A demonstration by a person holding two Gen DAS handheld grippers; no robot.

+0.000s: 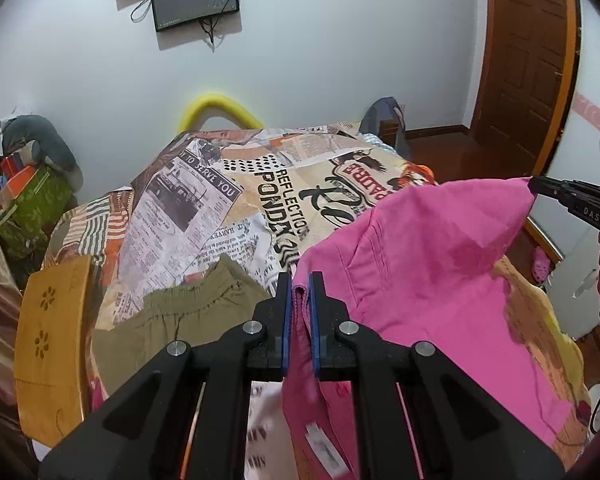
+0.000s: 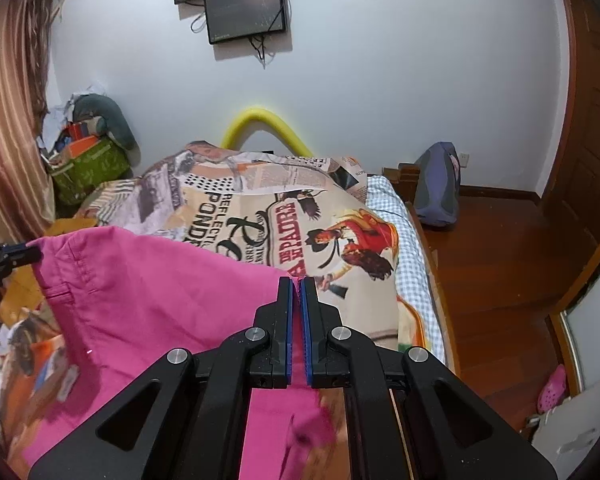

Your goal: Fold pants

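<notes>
Pink pants (image 1: 428, 276) hang stretched between my two grippers above the bed. My left gripper (image 1: 300, 280) is shut on one top corner of the pants. My right gripper (image 2: 299, 282) is shut on the other corner, and the pants (image 2: 148, 304) spread to its left. The right gripper also shows at the right edge of the left wrist view (image 1: 534, 186). The left gripper shows at the left edge of the right wrist view (image 2: 36, 254). The lower part of the pants drops out of sight below both cameras.
The bed carries a newspaper-print cover (image 1: 236, 200) (image 2: 260, 208). Olive green pants (image 1: 180, 312) lie on it at the left. A wooden chair back (image 1: 48, 340) stands left of the bed. A cluttered pile (image 2: 88, 156) is in the left corner. A backpack (image 2: 438, 184) and wooden floor are at the right.
</notes>
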